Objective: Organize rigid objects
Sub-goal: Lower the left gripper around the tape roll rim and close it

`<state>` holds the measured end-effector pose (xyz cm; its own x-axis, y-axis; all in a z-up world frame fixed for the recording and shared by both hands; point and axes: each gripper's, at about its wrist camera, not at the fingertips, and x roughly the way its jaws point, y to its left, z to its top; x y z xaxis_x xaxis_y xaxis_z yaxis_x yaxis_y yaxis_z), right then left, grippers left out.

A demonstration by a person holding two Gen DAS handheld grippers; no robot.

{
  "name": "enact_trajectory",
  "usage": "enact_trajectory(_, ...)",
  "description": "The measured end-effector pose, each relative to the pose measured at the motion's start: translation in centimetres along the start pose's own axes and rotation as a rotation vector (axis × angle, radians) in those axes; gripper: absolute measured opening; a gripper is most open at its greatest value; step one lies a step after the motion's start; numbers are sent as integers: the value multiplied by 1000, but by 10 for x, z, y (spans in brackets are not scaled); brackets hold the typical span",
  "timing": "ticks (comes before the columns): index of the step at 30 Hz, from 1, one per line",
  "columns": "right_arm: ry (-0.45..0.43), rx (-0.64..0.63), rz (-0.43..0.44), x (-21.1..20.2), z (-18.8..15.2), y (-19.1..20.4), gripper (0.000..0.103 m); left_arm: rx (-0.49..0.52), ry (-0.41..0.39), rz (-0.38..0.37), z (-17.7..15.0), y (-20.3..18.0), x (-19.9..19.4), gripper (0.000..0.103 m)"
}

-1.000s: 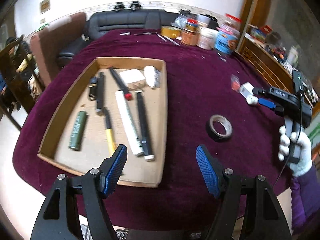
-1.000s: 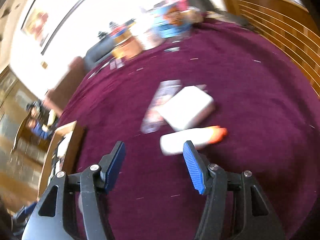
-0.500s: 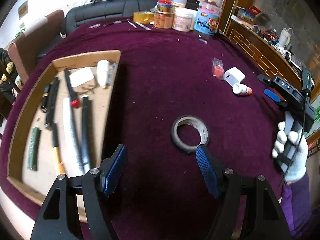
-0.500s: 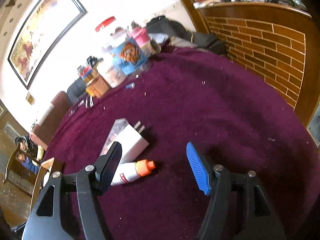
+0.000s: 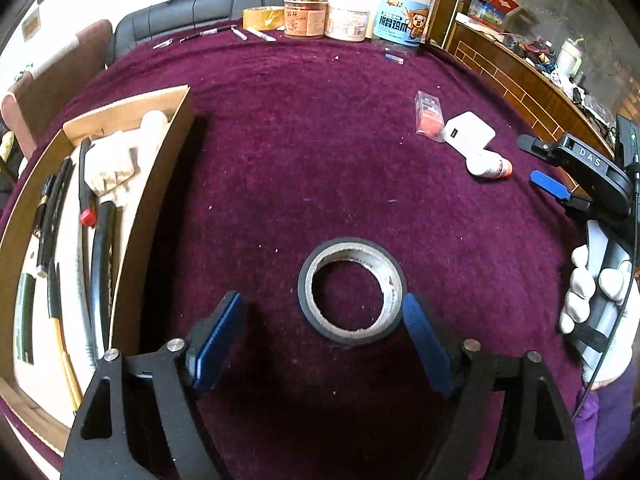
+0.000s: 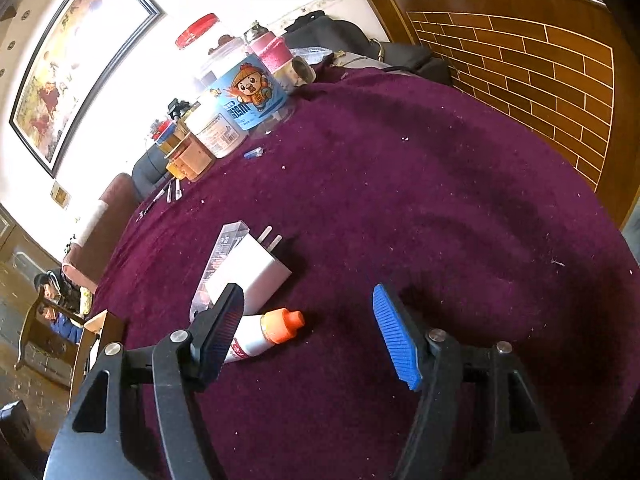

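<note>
The left gripper is arriving over the black tape roll, having swung away from the cardboard tray now at nine o'clock; its jaws, widening, are straddling the roll without pressing it. The right gripper is hanging wide and empty, the orange-capped bottle at its nine o'clock, so a tape pickup looks next

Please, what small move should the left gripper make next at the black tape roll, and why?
Probably lower the left gripper a little further and close it across the black tape roll. Its jaws have just been opening; they stand wide, the roll lies flat on the purple cloth just ahead between the fingertips, and no pad presses it yet. The cardboard tray waits to the left.
</note>
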<state>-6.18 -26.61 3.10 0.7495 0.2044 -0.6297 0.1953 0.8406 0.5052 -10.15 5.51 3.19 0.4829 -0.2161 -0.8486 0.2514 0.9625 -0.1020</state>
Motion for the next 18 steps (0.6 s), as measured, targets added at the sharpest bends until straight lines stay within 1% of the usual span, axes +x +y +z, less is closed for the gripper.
enact_trajectory(5, 10, 4, -3, 3, 0, -1, 66, 37, 22, 27, -1, -11, 10, 78)
enact_trajectory(9, 28, 15, -3, 6, 0, -3, 66, 111, 2, 77, -6, -27, 13, 79)
enact_trajectory(11, 28, 21, -1, 6, 0, -4, 67, 125, -10, 87, -7, -30, 12, 79)
enact_trajectory(13, 28, 19, -2, 6, 0, -4, 67, 119, -9, 80, -7, -29, 12, 80)
enact_trajectory(15, 28, 16, -3, 6, 0, -4, 68, 102, -5, 74, -7, -25, 13, 84)
enact_trajectory(18, 28, 15, -3, 6, 0, -3, 68, 99, -12, 79, -7, -25, 14, 87)
